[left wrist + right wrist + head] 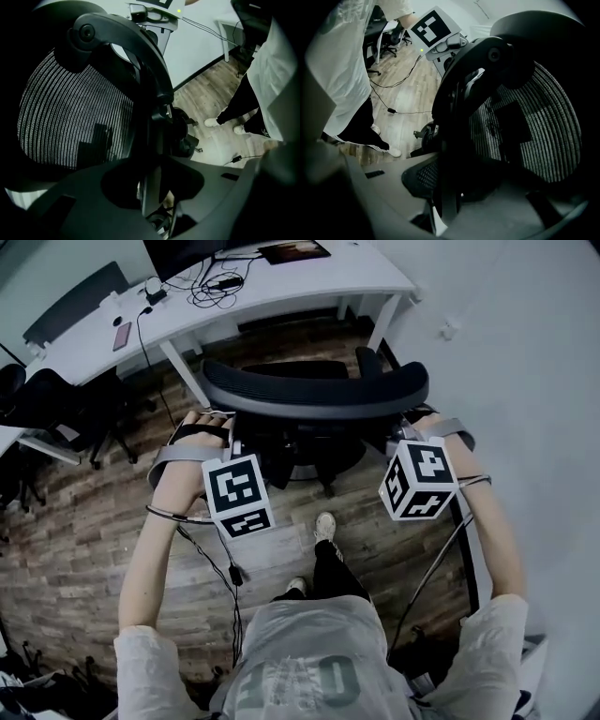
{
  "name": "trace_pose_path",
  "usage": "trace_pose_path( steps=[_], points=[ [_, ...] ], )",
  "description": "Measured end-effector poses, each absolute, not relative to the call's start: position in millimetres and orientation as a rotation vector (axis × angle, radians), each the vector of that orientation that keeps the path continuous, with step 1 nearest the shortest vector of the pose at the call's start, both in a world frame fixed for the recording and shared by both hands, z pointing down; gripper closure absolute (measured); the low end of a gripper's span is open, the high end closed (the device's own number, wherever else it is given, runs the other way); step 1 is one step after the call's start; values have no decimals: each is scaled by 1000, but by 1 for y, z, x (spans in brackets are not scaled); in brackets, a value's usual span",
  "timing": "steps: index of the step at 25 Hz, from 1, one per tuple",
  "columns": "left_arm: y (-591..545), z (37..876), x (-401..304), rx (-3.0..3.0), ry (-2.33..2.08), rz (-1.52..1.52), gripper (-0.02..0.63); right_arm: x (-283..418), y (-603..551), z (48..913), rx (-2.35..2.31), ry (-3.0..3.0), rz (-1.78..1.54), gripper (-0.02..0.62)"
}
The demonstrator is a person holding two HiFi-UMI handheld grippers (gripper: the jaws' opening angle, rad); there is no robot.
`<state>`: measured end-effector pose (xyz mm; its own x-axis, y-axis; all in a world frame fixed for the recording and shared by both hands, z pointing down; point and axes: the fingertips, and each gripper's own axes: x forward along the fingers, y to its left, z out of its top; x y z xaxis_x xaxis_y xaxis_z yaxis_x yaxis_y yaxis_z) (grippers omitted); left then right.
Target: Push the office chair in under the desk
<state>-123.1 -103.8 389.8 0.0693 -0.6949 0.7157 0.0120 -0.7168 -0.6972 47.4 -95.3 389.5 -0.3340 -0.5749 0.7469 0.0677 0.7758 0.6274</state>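
At twelve o'clock in the head view, over a wood floor (pixel 94 521), the white desk (pixel 347 273) runs across the frame with open room between its legs. The office chair (pixel 314 390) stands at the centre just short of it, seat toward the desk and curved backrest toward the person. Judged by its build, the chair is bulky and fairly heavy, yet it should roll readily on its base. It will likely swivel if pushed unevenly, so a matched hold on both sides suits it. Its mesh back (pixel 70 117) looks soft and would give under pressure. The dark plastic frame (pixel 140 51) round the mesh looks stiff and is the part to take. Both tools sit there: the left gripper (pixel 152 187), at eight o'clock of the backrest, has its jaws clenched on the frame's edge, and the right gripper (pixel 445 187), at four o'clock, grasps the opposite edge likewise. An armrest (pixel 368 362) at one o'clock of the chair is near the desk's edge and might catch there.
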Motion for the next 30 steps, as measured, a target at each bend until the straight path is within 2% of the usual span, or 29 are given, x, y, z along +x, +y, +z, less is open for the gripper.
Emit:
trace_pose_path(
  steps=[30],
  points=[
    [-421,389,-140,-1724,756,-1837,468,31,-409,387,269,-1903,-720,495]
  ],
)
